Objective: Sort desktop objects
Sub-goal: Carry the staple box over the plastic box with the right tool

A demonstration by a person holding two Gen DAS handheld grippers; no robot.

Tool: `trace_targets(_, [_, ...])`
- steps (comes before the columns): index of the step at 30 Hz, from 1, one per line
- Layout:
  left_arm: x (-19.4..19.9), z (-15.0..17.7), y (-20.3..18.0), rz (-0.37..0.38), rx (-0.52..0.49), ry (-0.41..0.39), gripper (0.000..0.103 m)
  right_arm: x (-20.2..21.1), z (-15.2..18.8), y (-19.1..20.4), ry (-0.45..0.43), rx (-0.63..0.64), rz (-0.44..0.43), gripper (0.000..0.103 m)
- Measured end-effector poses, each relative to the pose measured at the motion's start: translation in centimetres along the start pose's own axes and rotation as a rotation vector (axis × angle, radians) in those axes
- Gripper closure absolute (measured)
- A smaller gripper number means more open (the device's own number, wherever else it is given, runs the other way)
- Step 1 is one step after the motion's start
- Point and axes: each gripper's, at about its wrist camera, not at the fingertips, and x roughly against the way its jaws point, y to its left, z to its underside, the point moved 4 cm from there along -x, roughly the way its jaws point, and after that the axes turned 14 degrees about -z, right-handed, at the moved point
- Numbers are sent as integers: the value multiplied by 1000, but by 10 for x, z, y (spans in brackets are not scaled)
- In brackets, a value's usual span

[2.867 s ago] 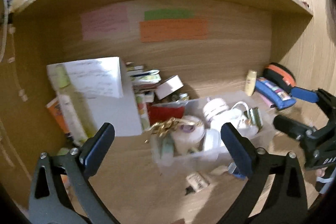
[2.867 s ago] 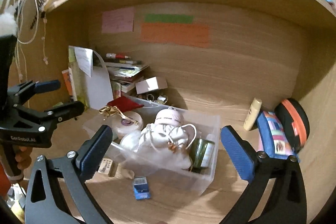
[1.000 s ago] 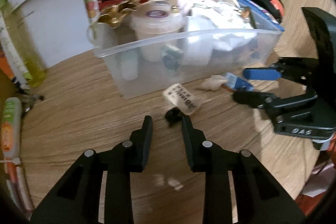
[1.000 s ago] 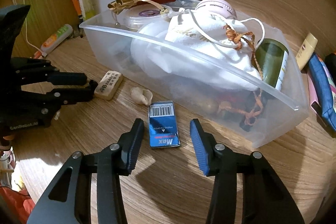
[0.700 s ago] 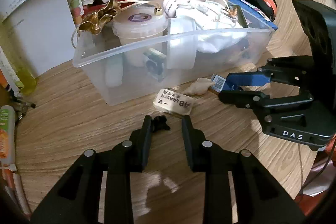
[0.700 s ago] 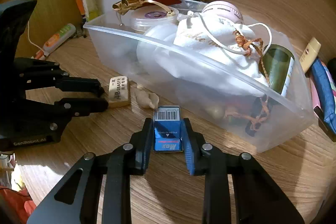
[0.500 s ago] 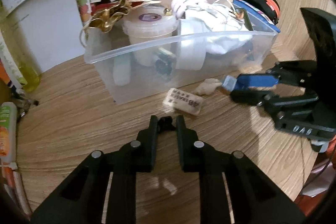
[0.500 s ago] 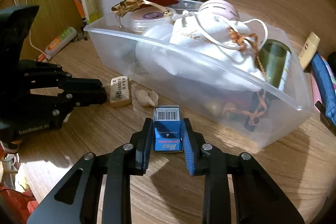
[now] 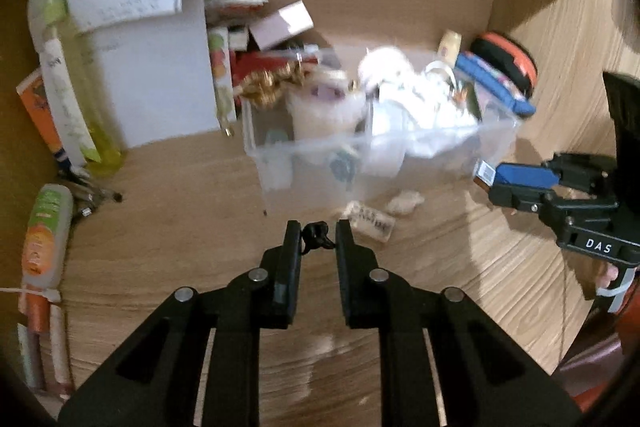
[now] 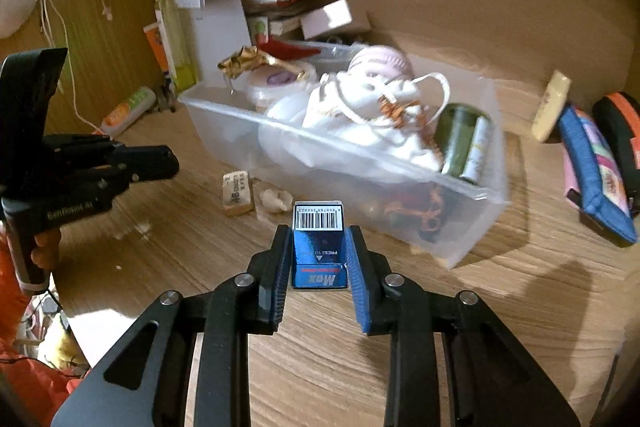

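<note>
- While both hands work in front of the clear plastic bin (image 10: pixel 472 195), each gripper has a small stray item pinched between its fingers, which suggests the loose bits are being gathered for that bin.
- Right gripper (image 10: pixel 318 251): its blue-padded fingers (image 10: pixel 356 263) are clenched on the long sides of a small blue box (image 10: pixel 318 255) with a barcode on its far end. Gripping the flat sides keeps the box level and square. It sits just in front of the bin's near wall and seems lifted off the wooden tabletop (image 10: pixel 500 307).
- Left gripper (image 9: pixel 317 235): its black fingers (image 9: pixel 292 247) are nearly together, grasping a tiny black clip-like object (image 9: pixel 316 235) right at the tips. So small a piece can only be caught there. It hangs in front of the bin's near left corner.
- Left lying on the tabletop, just in front of the bin between the two grippers, are a tan eraser (image 10: pixel 237 193) and a pale crumpled lump (image 10: pixel 275 200), probably next to be collected.
- Already heaped in the bin are a white drawstring pouch (image 10: pixel 360 115), a round lidded tub (image 10: pixel 276 83) and a dark green bottle (image 10: pixel 460 139), so space is tight; the open gaps near the front wall look easiest for dropping things in.
- Behind the bin, to its left, papers and books stand stacked against the wooden back panel; to its right lies a blue pencil case (image 10: pixel 592 171).
</note>
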Motion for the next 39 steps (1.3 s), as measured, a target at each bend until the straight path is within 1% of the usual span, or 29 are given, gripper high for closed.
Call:
trace_targets(4, [13,-14,10,-30,21,-62,87,19,-4,0,-46,2,22,79])
trace_targets(10, [18,-35,15,-15,61,-101,87,44,-15,-12,-108,-11,54,78])
trace_targets(17, [13,-53,13,3,70,-122,87,53,-38,-27,-152,-12,86,78])
trace_targets(23, [0,-61,12,7,78,-100,87,45,-57,-40,-175,-25,97,78])
trace_targets(33, [-26,-65,11,20,85,-45,87,15,-76,-65,-172,-102,75,78])
trace_targets(39, [-39,-65,9,26,79,-17,87,0,-86,-71,-169,-126,58,79])
